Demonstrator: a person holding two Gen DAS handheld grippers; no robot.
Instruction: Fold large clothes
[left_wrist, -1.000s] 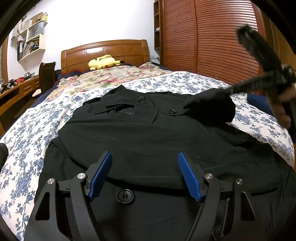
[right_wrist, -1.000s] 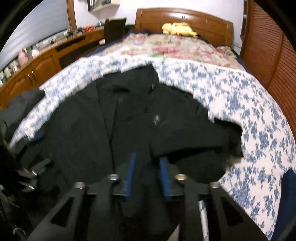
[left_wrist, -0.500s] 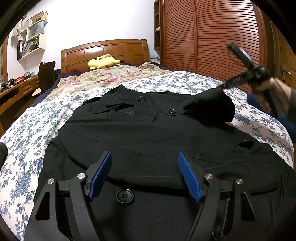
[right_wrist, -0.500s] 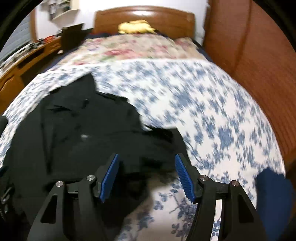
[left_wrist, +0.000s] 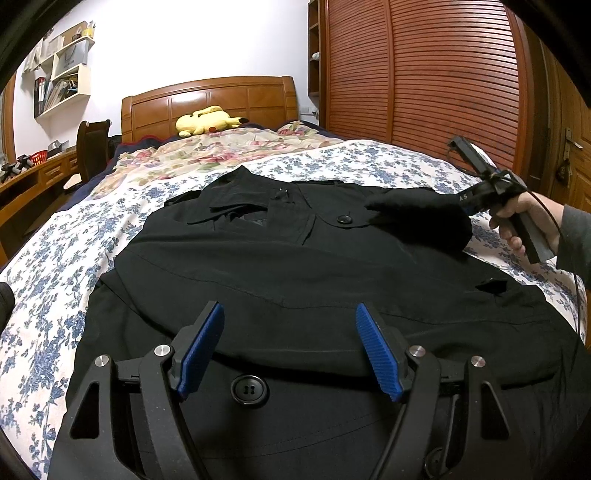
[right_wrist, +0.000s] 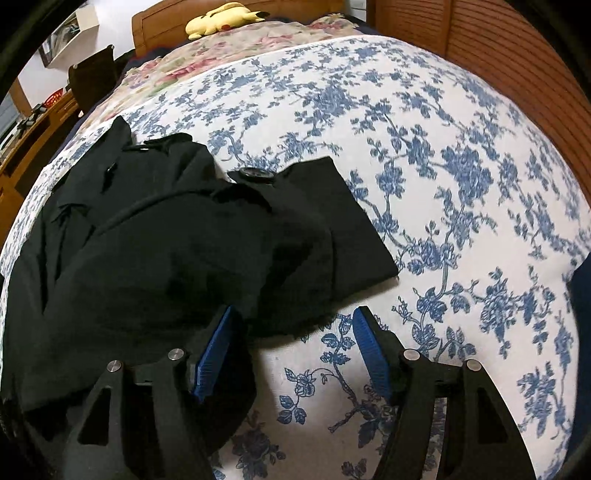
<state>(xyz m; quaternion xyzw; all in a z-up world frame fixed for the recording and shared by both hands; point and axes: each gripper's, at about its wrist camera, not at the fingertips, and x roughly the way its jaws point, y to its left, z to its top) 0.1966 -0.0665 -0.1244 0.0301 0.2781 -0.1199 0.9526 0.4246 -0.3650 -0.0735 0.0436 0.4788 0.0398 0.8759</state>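
Observation:
A large black coat (left_wrist: 295, 266) lies face up on the blue-flowered bedspread (left_wrist: 48, 266), collar toward the headboard. Its right sleeve (left_wrist: 417, 218) is folded in over the chest. My left gripper (left_wrist: 288, 350) hovers open over the lower front, just above a big black button (left_wrist: 248, 390), with nothing pinched. In the right wrist view, my right gripper (right_wrist: 291, 354) points steeply down at the coat's edge (right_wrist: 147, 258). Its jaws are opening; a fold of the sleeve (right_wrist: 332, 221) lies loosely between the blue pads (right_wrist: 216, 350), untouched. A hand (left_wrist: 524, 218) holds that gripper at the right.
A yellow plush toy (left_wrist: 207, 120) lies by the wooden headboard (left_wrist: 221, 96), on a flowered quilt (left_wrist: 221, 147). A slatted wooden wardrobe (left_wrist: 443, 74) runs along the right. A desk (left_wrist: 22, 181) and chair (left_wrist: 92, 147) stand on the left. Something dark blue (right_wrist: 580, 291) lies at the bed's right edge.
The right gripper let go of the sleeve, opened, and swung right and down to the coat's edge. The sleeve now rests on the coat. The left gripper has not moved.

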